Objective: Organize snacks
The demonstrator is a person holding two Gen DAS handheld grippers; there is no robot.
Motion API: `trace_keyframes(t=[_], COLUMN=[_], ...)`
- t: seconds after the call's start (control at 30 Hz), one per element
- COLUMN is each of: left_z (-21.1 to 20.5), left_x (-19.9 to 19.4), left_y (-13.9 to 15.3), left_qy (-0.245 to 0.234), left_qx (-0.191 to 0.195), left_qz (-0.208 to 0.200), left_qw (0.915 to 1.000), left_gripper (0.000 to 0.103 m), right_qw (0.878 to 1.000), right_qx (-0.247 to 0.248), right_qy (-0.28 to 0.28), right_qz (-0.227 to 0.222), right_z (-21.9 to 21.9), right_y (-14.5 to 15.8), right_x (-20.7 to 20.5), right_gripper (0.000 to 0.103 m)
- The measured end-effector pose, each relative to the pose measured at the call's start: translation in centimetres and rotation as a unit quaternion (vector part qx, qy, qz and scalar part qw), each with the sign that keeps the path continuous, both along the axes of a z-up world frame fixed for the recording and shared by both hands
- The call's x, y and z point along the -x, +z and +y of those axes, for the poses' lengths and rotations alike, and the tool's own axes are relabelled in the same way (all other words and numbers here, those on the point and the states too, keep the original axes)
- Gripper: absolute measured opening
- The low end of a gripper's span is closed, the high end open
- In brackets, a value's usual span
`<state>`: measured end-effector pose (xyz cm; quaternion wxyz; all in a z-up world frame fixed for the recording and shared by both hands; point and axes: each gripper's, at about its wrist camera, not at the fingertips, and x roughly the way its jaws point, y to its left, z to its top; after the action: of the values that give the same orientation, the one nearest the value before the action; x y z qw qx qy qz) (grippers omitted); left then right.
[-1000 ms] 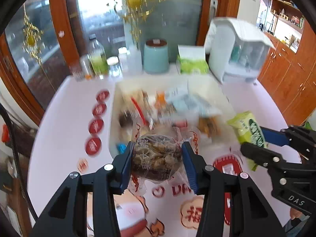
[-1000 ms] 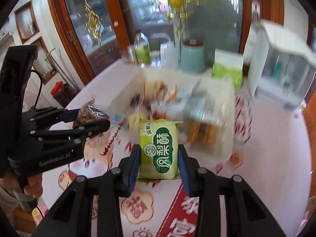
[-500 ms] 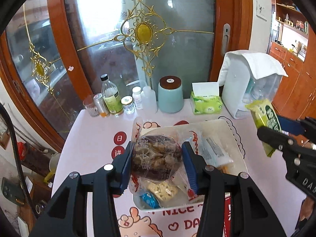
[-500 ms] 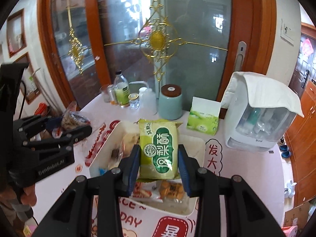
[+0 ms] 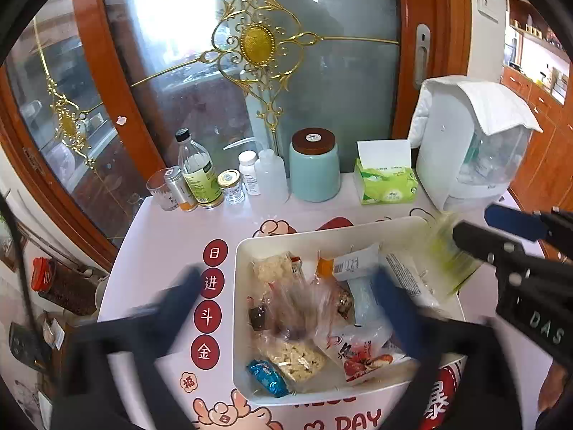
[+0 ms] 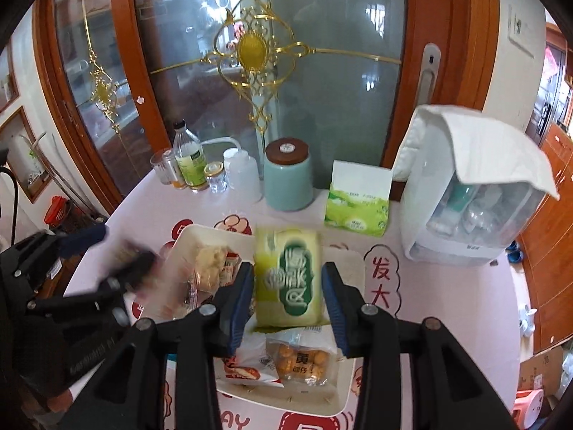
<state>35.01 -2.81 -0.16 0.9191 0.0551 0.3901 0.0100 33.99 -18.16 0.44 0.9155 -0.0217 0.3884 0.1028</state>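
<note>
A white bin (image 5: 247,247) full of snack packets stands on the table; it also shows in the right wrist view (image 6: 343,405). My left gripper (image 5: 290,304) is wide open and motion-blurred above the bin, and a blurred clear bag of brown snacks (image 5: 304,308) lies among the packets below it. My right gripper (image 6: 288,297) has opened; the green packet (image 6: 288,276) is blurred between its blue pads over the bin. The left wrist view shows that gripper (image 5: 501,240) and packet (image 5: 447,254) at the bin's right edge.
Along the back of the table stand a teal canister (image 5: 314,168), a green tissue box (image 5: 385,179), bottles and jars (image 5: 200,179) and a white dispenser (image 5: 472,147). A glass door (image 5: 250,53) is behind. The tablecloth (image 5: 172,236) has red prints.
Both grippers moved up and over the bin, then opened. The clear bag left my left gripper and lies in the bin. The green packet has come loose between my right pads.
</note>
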Motion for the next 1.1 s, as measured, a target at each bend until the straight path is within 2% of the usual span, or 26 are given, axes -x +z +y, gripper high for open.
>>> trace_keyframes(t=[0.07, 0.2, 0.5, 0.77, 1.1], left_z=[0.1, 0.4, -0.2, -0.7, -0.5], left_x=[0.1, 0.3, 2.6, 6.8, 14.9], left_y=[0.0, -0.4, -0.1, 0.4, -0.1], left_qy=[0.002, 0.009, 0.008, 0.012, -0.006], left_qx=[0.003, 0.016, 0.029, 0.043, 0.073], left_qz=[-0.005, 0.012, 0.013, 0.011, 0.020], left_qw=[1.0000, 0.9998, 0.9995, 0.9989, 0.9971], left_gripper=[0.102, 0.102, 0.102, 0.102, 0.102], right_qw=[1.000, 1.000, 1.000, 1.000, 0.998], right_qx=[-0.007, -0.018, -0.021, -0.030, -0.050], right_qy=[-0.007, -0.012, -0.007, -0.010, -0.023], right_qz=[-0.001, 0.001, -0.002, -0.001, -0.003], right_z=[-0.3, -1.0, -1.4, -2.1, -2.8], right_y=[-0.3, -0.6, -0.8, -0.5, -1.0], right_x=[0.2, 0.6, 3.5, 7.2, 14.8], right_gripper=[0.047, 0.056, 0.057, 0.059, 0.068])
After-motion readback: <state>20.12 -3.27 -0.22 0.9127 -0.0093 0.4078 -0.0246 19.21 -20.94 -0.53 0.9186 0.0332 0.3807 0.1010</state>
